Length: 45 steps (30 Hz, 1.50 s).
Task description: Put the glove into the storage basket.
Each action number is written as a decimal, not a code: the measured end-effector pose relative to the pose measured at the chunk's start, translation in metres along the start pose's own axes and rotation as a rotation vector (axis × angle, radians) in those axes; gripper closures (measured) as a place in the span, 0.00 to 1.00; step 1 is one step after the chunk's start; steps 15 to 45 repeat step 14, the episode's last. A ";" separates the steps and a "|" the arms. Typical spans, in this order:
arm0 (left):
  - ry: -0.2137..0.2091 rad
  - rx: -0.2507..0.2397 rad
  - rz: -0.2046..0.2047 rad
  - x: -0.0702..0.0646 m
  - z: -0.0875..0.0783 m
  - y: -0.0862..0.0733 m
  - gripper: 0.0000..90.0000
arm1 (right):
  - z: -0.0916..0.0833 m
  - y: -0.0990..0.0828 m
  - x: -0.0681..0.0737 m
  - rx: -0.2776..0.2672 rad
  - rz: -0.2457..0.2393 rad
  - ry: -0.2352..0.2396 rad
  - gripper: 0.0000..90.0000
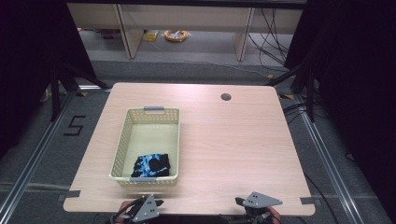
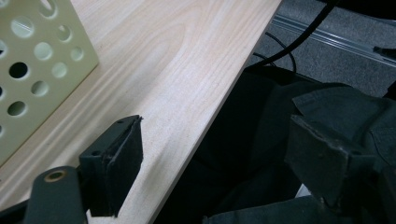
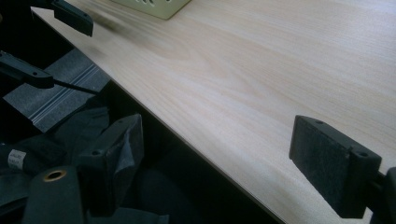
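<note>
A pale yellow perforated basket [image 1: 123, 140] stands on the left half of the light wooden table [image 1: 224, 140]. A black and blue folded cloth [image 1: 152, 165] lies in its near end. My left gripper [image 1: 145, 208] hangs at the table's front edge just below the basket, its jaws wide apart and empty; in the left gripper view [image 2: 219, 158] one jaw is over the wood and the other is off the edge. My right gripper [image 1: 256, 204] sits at the front edge further right, open and empty [image 3: 229, 158], straddling the table edge.
The basket's corner [image 2: 32, 70] is close to my left gripper. A round cable hole [image 1: 226, 97] is at the table's far right. Dark fabric [image 2: 280, 154] lies below the front edge. Metal rails [image 1: 327, 154] run along the floor beside the table.
</note>
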<state>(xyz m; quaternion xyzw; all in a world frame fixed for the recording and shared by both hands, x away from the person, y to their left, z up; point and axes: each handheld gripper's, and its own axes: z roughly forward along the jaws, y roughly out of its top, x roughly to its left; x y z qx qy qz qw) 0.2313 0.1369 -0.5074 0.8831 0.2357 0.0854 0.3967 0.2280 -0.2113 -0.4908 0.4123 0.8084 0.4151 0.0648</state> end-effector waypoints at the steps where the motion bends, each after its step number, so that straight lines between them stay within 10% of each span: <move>1: 0.002 0.012 0.012 0.001 0.000 0.000 0.21 | 0.000 0.000 0.001 0.012 0.004 0.008 0.21; 45: -0.009 0.027 -0.002 0.002 0.003 -0.001 0.21 | 0.002 0.000 -0.001 0.016 -0.007 -0.001 0.21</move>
